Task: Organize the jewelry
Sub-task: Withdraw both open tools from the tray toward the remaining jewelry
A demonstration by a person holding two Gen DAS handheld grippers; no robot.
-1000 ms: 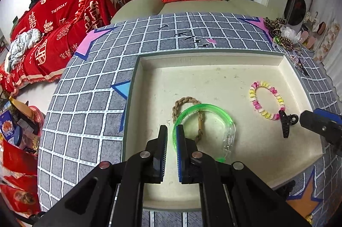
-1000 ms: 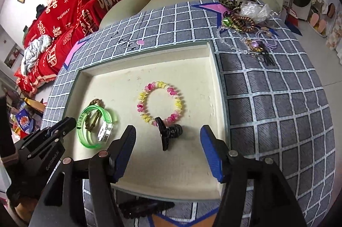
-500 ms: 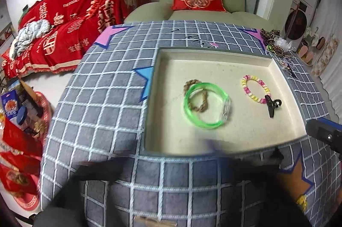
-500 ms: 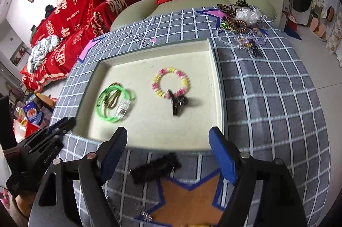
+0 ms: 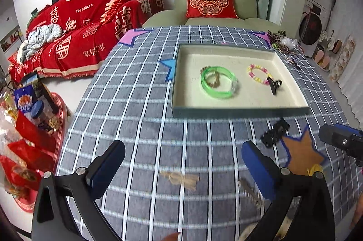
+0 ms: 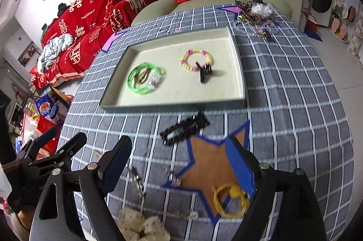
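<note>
A cream tray (image 5: 240, 108) (image 6: 172, 104) on the checked tablecloth holds a green bangle (image 5: 218, 82) (image 6: 145, 77) over a brown braided band, a pink-yellow bead bracelet (image 5: 258, 74) (image 6: 197, 59) and a black claw clip (image 5: 274, 84) (image 6: 204, 73). My left gripper (image 5: 183, 167) is open and empty, above a straw bow (image 5: 181, 179). My right gripper (image 6: 181, 168) is open and empty, over an orange star patch with a yellow hair tie (image 6: 230, 199). A black scrunchie-like piece (image 5: 274, 133) (image 6: 185, 127) lies in front of the tray.
More jewelry is piled at the table's far right corner (image 6: 256, 13) (image 5: 281, 42). A metal hair clip (image 6: 136, 179) and a spotted cream bow (image 6: 143, 227) lie near the front edge. A green armchair with red cushion (image 5: 208, 0) stands behind the table; a red sofa stands to the left.
Both grippers have pulled back from the tray toward the table's front. The left gripper, shut at the green bangle a second ago, is now open; the bangle lies in the tray.
</note>
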